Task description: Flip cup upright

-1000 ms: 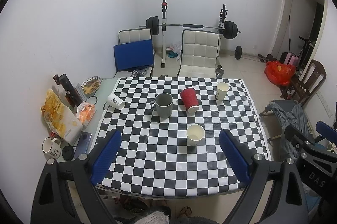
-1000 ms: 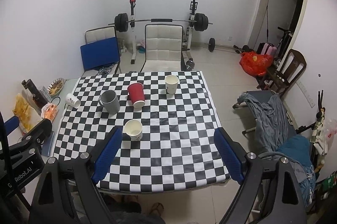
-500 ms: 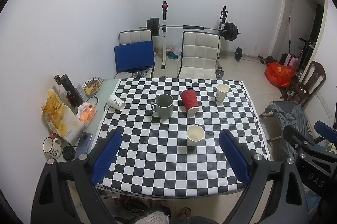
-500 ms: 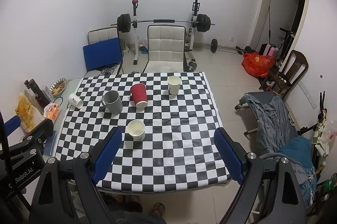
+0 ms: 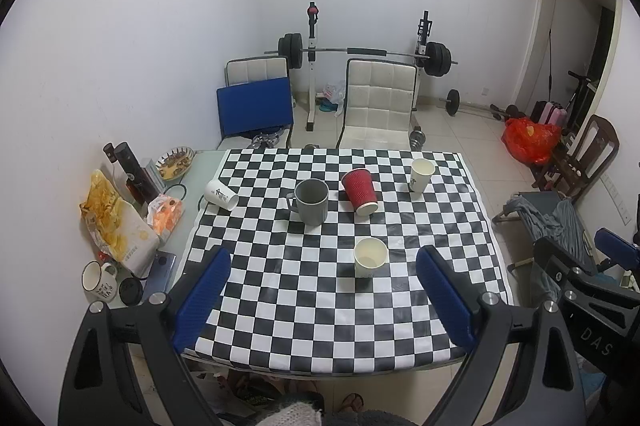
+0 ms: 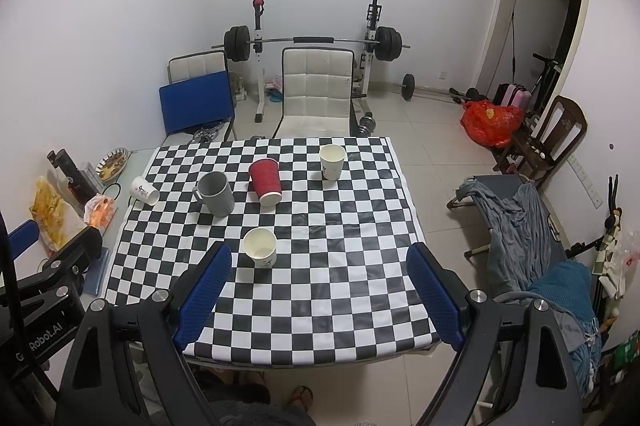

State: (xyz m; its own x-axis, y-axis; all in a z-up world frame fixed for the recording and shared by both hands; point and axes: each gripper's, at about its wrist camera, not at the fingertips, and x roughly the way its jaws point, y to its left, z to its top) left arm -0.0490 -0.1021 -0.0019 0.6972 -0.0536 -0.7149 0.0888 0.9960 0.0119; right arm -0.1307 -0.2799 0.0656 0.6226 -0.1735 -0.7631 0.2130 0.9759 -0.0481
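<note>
A red paper cup [image 5: 359, 191] lies on its side on the checkered table [image 5: 320, 306], mouth toward me; it also shows in the right wrist view [image 6: 265, 181]. A white printed cup [image 5: 221, 194] lies tipped at the cloth's left edge, seen also in the right wrist view [image 6: 145, 190]. A grey mug [image 5: 311, 201], a near paper cup [image 5: 371, 258] and a far paper cup [image 5: 421, 174] stand upright. My left gripper [image 5: 324, 290] and right gripper [image 6: 318, 286] are open and empty, held high above the near table edge.
Snack bags [image 5: 114, 226], a bottle [image 5: 134, 170], a plate [image 5: 174, 162], a white mug [image 5: 98, 278] and a phone [image 5: 160, 272] crowd the table's left strip. Two chairs [image 5: 378, 106] and a barbell rack stand behind. A cot with clothes [image 6: 520, 226] stands to the right.
Both grippers have risen and drawn back slightly, so the table looks a little smaller and lower. No cup has moved.
</note>
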